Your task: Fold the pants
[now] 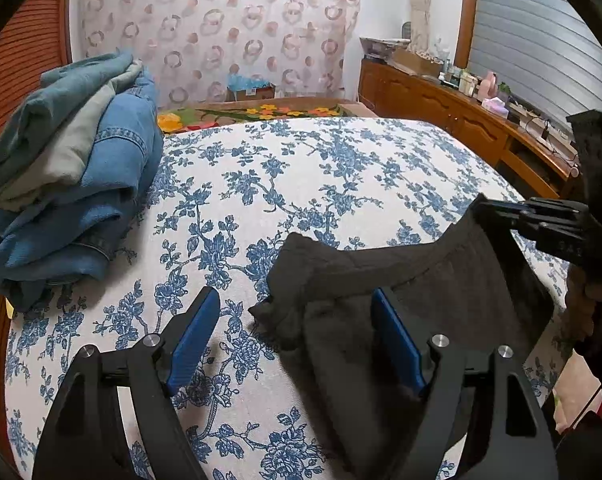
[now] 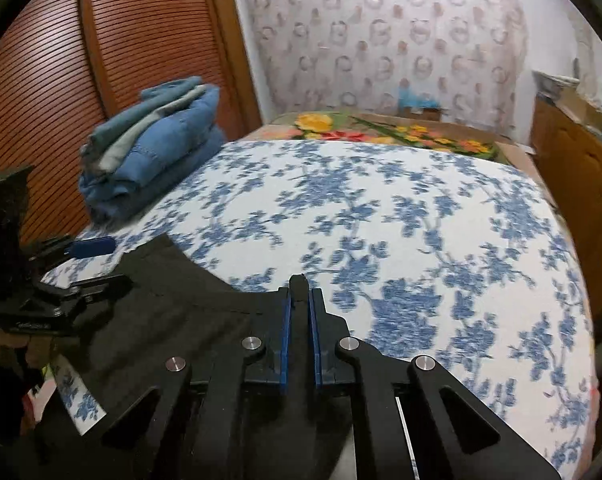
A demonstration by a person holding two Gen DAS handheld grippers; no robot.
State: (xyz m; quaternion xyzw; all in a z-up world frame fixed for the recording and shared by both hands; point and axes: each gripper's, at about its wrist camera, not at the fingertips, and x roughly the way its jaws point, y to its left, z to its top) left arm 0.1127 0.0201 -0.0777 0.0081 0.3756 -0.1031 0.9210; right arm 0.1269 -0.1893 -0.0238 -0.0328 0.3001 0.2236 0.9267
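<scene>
Pants (image 1: pixel 441 280), black, lie bunched at bed's (image 1: pixel 301 168) near edge, 5 o'clock in left view. Right gripper (image 2: pixel 299 300) pinches one corner, fingers closed on cloth. Left gripper (image 1: pixel 297 328) gapes wide, holding nothing. Best seat its pads fully over the loose corner, then draw taut.

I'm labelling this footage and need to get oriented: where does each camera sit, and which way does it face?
Left wrist: sits behind the left tongs, looking across the bed toward the curtain; jaws open at the black pants' edge, right tongs at right.
Right wrist: sits behind the right tongs, same direction; jaws shut on the pants, left tongs at left.
Shared: pants, bed, clothes pile, curtain.
</scene>
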